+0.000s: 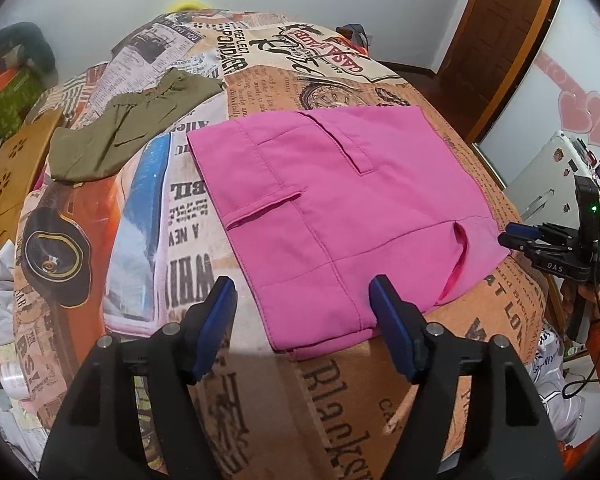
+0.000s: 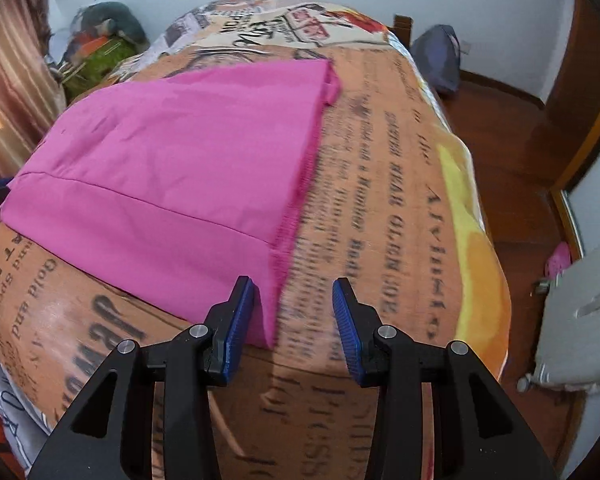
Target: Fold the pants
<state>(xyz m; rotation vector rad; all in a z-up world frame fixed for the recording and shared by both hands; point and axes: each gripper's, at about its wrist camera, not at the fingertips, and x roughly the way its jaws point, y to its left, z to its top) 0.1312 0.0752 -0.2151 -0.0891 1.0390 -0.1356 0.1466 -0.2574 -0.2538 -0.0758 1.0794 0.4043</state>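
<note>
I see the pink pants (image 1: 340,204) folded into a flat, smooth rectangle on the bed (image 1: 340,408), long axis running near-to-far. My left gripper (image 1: 304,300) and right gripper (image 2: 293,304) both gape, holding nothing.

Count, both wrist views:
- Pink pants (image 1: 340,208): 1, folded, centre of the bed.
- Olive garment (image 1: 128,136): 1, far left of the pink pants, apart from them.
- Printed bedspread (image 1: 340,408): 1, under both garments.
- Grippers: 2. Left gripper (image 1: 303,304), 2 blue pads, spread. Right gripper (image 2: 294,304), 2 blue pads, spread.
- Wooden board (image 1: 12,184): 1, far left.
- Grey suitcase (image 2: 580,320): 1, right, on the floor.
</note>
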